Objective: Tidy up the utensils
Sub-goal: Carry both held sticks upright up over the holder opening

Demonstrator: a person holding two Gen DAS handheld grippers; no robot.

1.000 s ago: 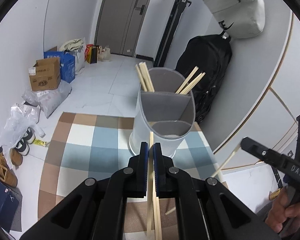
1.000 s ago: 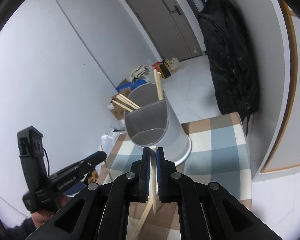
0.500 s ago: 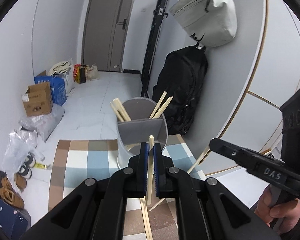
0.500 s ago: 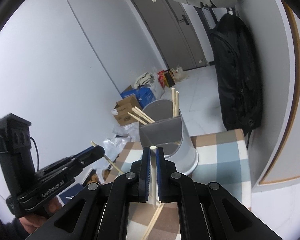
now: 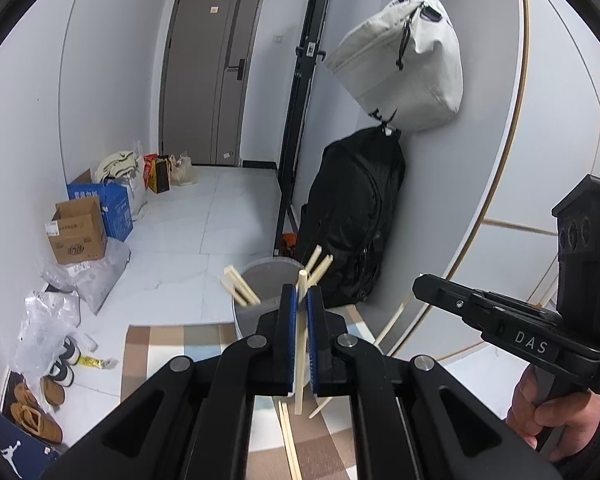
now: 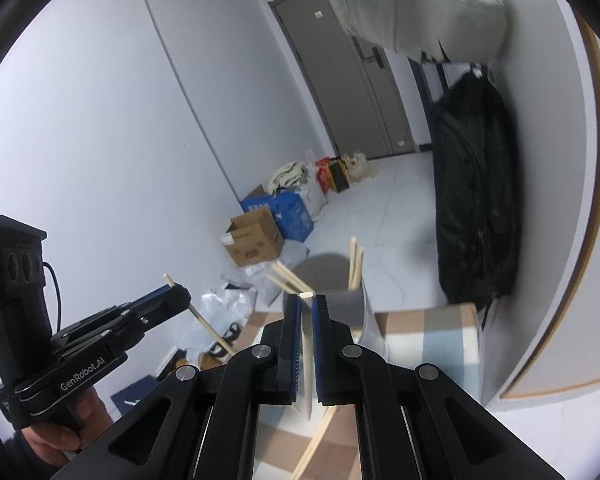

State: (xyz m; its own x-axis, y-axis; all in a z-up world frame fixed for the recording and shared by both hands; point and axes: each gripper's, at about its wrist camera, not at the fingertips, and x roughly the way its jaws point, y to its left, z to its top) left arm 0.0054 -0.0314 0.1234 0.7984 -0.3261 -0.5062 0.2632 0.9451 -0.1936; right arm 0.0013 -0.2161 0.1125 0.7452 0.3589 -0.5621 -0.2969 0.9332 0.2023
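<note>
My left gripper [image 5: 302,292] is shut on a wooden chopstick [image 5: 299,344], held upright above the table. My right gripper [image 6: 307,300] is shut on another chopstick [image 6: 308,354], also upright. A grey divided utensil holder [image 5: 260,280] stands on the checked tablecloth [image 5: 156,344] beyond both grippers and holds several chopsticks in two compartments; it also shows in the right wrist view [image 6: 332,280]. Loose chopsticks lie on the cloth [image 5: 290,440] below the left gripper. Each gripper shows in the other's view: the right [image 5: 418,282], the left [image 6: 180,294].
A black backpack [image 5: 356,216] leans on the wall behind the holder, with a grey bag [image 5: 408,64] hung above it. Cardboard boxes [image 5: 76,230], plastic bags and shoes [image 5: 36,420] lie on the floor at the left. The table's far edge is just past the holder.
Both grippers have risen and drawn back from the utensil holder, each still holding its chopstick. The holder now looks smaller and lower in both views.
</note>
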